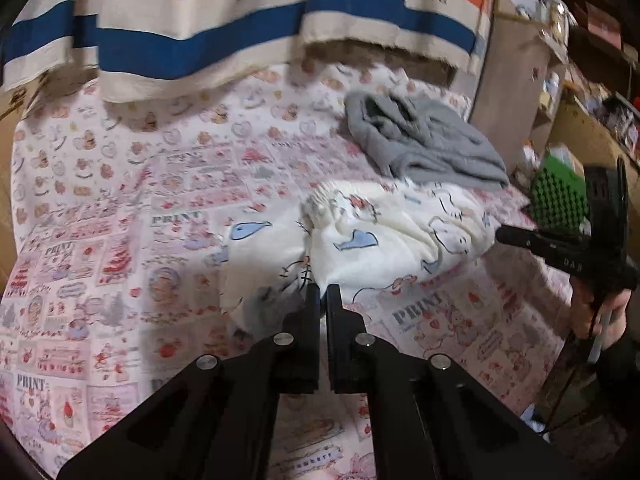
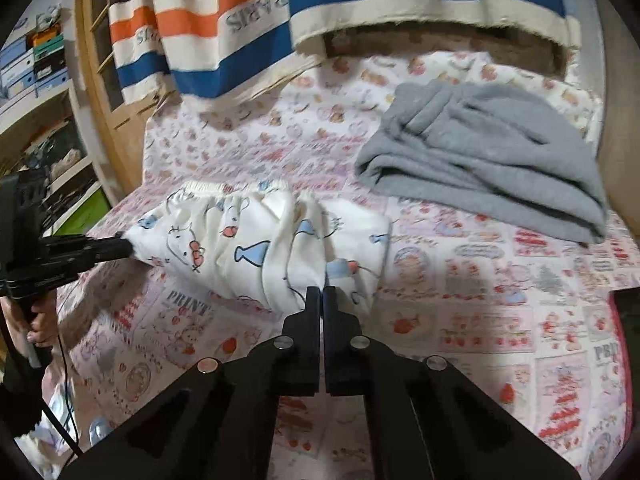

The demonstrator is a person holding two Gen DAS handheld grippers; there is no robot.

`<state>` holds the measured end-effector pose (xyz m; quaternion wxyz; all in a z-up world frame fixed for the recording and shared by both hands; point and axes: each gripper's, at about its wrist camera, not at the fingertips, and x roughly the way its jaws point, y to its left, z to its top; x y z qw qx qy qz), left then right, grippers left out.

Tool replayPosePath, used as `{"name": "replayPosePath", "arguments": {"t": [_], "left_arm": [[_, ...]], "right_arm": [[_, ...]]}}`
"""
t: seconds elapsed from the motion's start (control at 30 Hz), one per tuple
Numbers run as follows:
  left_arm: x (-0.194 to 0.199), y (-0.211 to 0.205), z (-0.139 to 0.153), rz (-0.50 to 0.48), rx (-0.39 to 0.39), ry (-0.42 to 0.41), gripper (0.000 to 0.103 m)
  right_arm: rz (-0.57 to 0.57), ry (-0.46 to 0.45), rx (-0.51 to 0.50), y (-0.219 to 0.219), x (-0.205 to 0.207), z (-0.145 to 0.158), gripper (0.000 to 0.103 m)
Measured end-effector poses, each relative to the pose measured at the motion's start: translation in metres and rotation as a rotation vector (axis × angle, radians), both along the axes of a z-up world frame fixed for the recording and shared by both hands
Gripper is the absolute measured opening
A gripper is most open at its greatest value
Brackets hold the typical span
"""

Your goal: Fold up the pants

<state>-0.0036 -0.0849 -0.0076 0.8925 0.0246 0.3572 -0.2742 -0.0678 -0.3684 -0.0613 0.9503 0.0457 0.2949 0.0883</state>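
Bedsheet bears pants, both tongs pinching cloth mid-fold; next, carry edge across.

Bunched white cartoon-print pants

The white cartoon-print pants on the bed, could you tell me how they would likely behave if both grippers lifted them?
The white cartoon-print cotton pants look floppy: they bunch into soft folds between the left gripper and the right gripper, so they would probably sag. They seem thin and probably light. The gathered waistband may stretch when pulled.
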Motion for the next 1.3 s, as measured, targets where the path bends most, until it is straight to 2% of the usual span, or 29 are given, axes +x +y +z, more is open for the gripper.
{"name": "replayPosePath", "arguments": {"t": [0.13,0.23,0.37,0.5,0.63,0.67,0.7,0.73,0.77,0.8,0.83,0.9,0.93,0.97,1.13,1.23,1.3], "left_arm": [[0.001,0.005,0.005,0.03,0.025,-0.018,0.002],[0.003,0.009,0.0,0.081,0.077,-0.043,0.002],[0.011,0.016,-0.018,0.121,0.097,0.001,0.002],[0.004,0.016,-0.01,0.111,0.104,-0.044,0.002],[-0.004,0.006,-0.003,0.096,0.142,-0.085,0.004],[-0.004,0.005,-0.003,0.098,0.144,-0.085,0.014],[-0.005,0.005,-0.004,0.102,0.136,-0.076,0.023],[-0.006,0.006,-0.004,0.1,0.117,-0.07,0.04],[-0.008,0.007,-0.004,0.096,0.096,-0.069,0.051],[-0.011,0.008,-0.003,0.099,0.082,-0.07,0.054],[-0.013,0.008,-0.002,0.102,0.076,-0.073,0.059],[-0.016,0.009,0.001,0.107,0.062,-0.076,0.076],[-0.016,0.009,0.002,0.11,0.053,-0.077,0.088],[-0.016,0.009,0.003,0.112,0.044,-0.079,0.093],[-0.001,0.009,0.004,0.146,0.009,-0.053,0.102],[0.019,0.012,-0.003,0.168,-0.041,0.025,0.102],[0.034,0.013,-0.01,0.194,-0.056,0.09,0.102]], "right_arm": [[-0.021,-0.012,-0.004,0.0,-0.005,0.005,0.0],[-0.051,0.018,-0.036,0.0,0.001,-0.003,0.0],[-0.105,0.081,-0.036,-0.008,0.013,-0.021,0.0],[-0.11,0.03,0.001,-0.02,0.006,-0.008,0.0],[-0.027,-0.013,0.012,-0.011,-0.008,0.008,0.0],[-0.019,-0.021,0.008,-0.008,-0.01,0.011,0.004],[-0.009,-0.031,0.008,-0.004,-0.013,0.013,0.013],[-0.002,-0.035,0.014,-0.001,-0.014,0.015,0.02],[0.005,-0.037,0.022,0.002,-0.014,0.017,0.037],[0.007,-0.041,0.027,0.004,-0.014,0.017,0.053],[0.0,-0.046,0.029,0.005,-0.014,0.018,0.06],[-0.014,-0.041,0.032,0.006,-0.011,0.018,0.077],[-0.017,-0.031,0.04,0.005,-0.008,0.016,0.082],[-0.018,-0.019,0.056,0.004,-0.005,0.015,0.089],[-0.056,0.048,0.144,-0.005,0.015,0.004,0.09],[-0.084,0.097,0.231,-0.014,0.031,-0.003,0.09],[-0.111,0.116,0.255,-0.017,0.04,-0.004,0.09]]}}
